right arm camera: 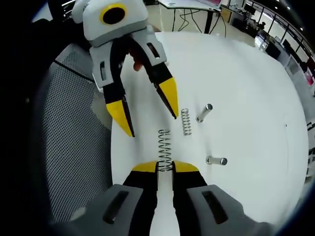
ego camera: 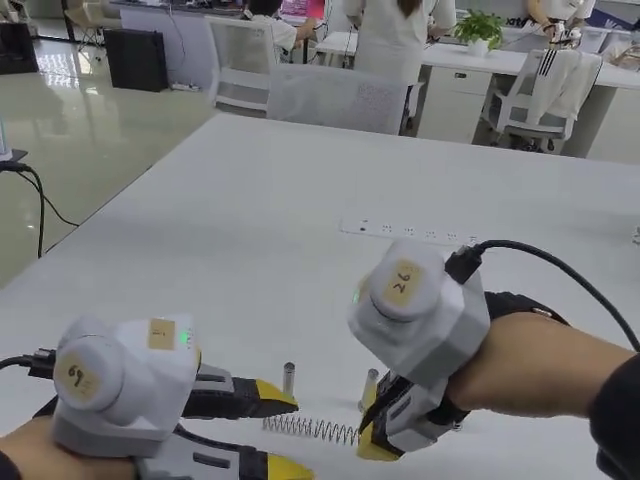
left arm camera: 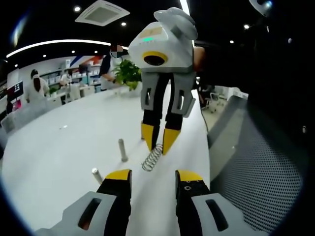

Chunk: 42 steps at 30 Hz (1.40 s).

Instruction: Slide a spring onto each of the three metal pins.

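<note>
With the right tongs [right arm camera: 165,168] pinching one end of a spring [right arm camera: 164,142] that lies on the bench [right arm camera: 246,88] and the left tongs [right arm camera: 150,120] spread wide opposite, I would lift it, stand it upright over the nearer pin [right arm camera: 216,161] and lower it straight so no coil snags.

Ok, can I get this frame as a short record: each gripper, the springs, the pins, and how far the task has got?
left gripper: jaws open, holding nothing, facing the right one
right gripper: jaws shut on one end of a spring
held spring: stretches along the table toward the left gripper
second spring: loose on the table, beside the held one
near pin: upright, bare
far pin: upright, bare
progress: neither of these pins carries a spring yet
</note>
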{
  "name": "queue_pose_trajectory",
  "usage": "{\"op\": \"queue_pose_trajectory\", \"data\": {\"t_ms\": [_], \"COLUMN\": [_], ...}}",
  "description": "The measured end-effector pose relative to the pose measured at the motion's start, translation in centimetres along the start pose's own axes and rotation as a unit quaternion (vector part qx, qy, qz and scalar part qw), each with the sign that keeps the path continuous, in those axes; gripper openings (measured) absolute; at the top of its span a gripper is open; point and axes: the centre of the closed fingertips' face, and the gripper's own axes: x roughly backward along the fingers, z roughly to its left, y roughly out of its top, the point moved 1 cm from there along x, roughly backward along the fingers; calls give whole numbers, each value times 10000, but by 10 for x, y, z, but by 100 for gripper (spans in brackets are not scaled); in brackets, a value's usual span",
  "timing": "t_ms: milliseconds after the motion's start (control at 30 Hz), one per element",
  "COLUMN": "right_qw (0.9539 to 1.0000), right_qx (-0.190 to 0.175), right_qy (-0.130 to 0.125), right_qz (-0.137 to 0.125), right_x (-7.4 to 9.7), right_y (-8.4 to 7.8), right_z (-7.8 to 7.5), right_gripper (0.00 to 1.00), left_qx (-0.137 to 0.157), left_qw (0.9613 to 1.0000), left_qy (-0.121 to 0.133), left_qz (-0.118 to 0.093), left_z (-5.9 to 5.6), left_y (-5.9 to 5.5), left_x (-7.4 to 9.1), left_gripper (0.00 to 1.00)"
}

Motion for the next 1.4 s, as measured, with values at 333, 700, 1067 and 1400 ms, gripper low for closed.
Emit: {"op": "queue_pose_trajectory", "data": {"t_ms": [333,700,1067,1400], "right_qw": [9996,9990,9989,9977], "right_qx": [270,402,474,572], "right_qy": [67,135,43,-29], "right_qz": [51,107,-39,-365], "right_x": [1,2,17,29], "right_y": [12,14,24,43], "right_z": [10,17,19,21], "right_gripper": [8,8,8,7], "left_qx": [-242,-453,-479,-476], "left_qw": [9996,9987,9985,9985], "left_qy": [-155,-212,-205,-227], "left_qz": [-6,105,142,162], "left_z": [-8,-10,-9,-11], "left_y": [3,-1,-2,-3], "left_x": [-3,-5,-5,-5], "left_gripper": [18,5,3,3]}}
